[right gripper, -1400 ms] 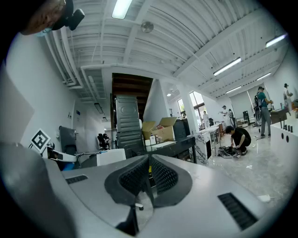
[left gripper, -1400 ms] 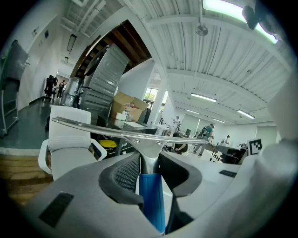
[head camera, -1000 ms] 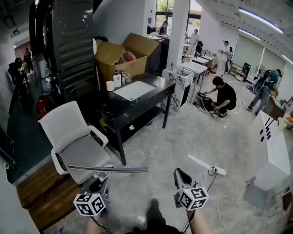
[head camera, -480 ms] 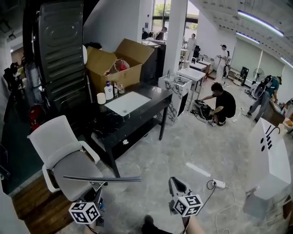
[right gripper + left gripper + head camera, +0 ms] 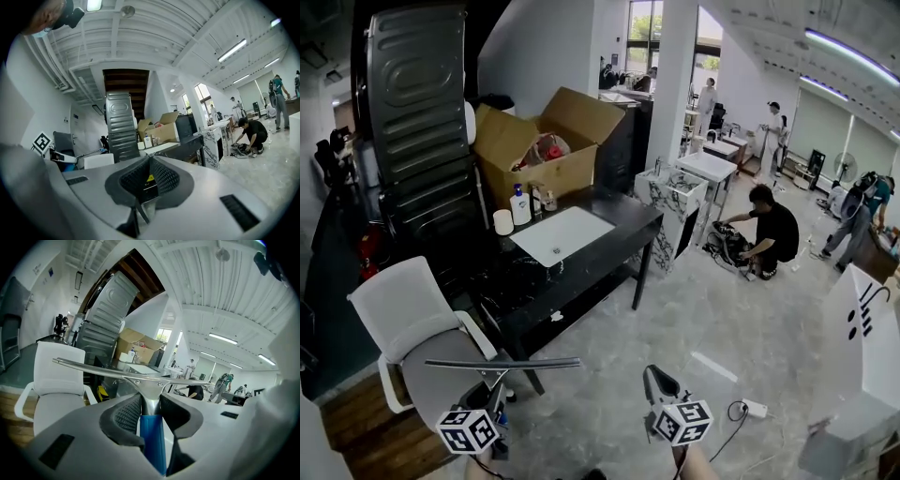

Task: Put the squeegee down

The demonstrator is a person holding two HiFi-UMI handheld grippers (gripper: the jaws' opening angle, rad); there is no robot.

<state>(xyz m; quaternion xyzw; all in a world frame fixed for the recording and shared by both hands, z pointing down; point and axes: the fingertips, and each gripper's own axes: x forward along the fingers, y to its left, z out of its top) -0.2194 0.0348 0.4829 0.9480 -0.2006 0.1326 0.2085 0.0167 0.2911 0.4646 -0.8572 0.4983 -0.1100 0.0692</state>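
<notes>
Right now my left gripper [image 5: 494,386] grips the squeegee [image 5: 502,363] by its blue handle [image 5: 152,437], jaws partway closed against it. The metal blade lies level across just past the jaw tips, over the white chair [image 5: 403,319] in the head view. My right gripper [image 5: 654,377] is pinched closed, empty. One squeegee, two grippers.

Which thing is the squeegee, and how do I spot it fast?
Find the black table, then the white chair beside it. In front of the chair, the left gripper holds the squeegee. It is the only T-shaped thing there: a blue handle topped by a long, thin silver bar.
</notes>
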